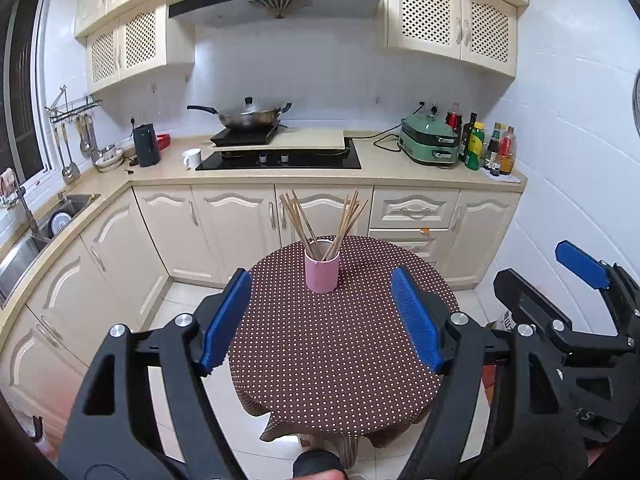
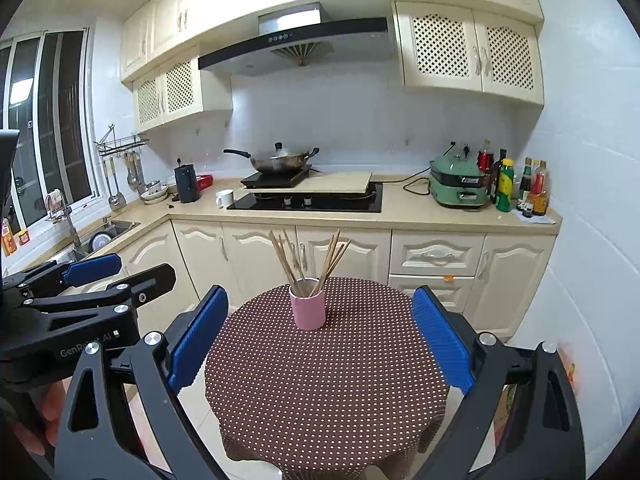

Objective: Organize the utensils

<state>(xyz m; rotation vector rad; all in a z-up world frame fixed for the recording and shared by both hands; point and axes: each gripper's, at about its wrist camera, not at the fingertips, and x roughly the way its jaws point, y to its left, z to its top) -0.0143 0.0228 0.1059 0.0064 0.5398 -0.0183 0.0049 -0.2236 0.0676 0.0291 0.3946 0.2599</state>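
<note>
One marking is legible: "GenRobot.AI" in pale lettering, partly covered, on the black body of the left gripper in the right wrist view. Bottle labels on the counter are too small to read

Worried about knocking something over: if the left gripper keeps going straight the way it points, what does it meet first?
Probably the pink cup of chopsticks on the table, centred ahead of the open left gripper; depth is uncertain.
</note>
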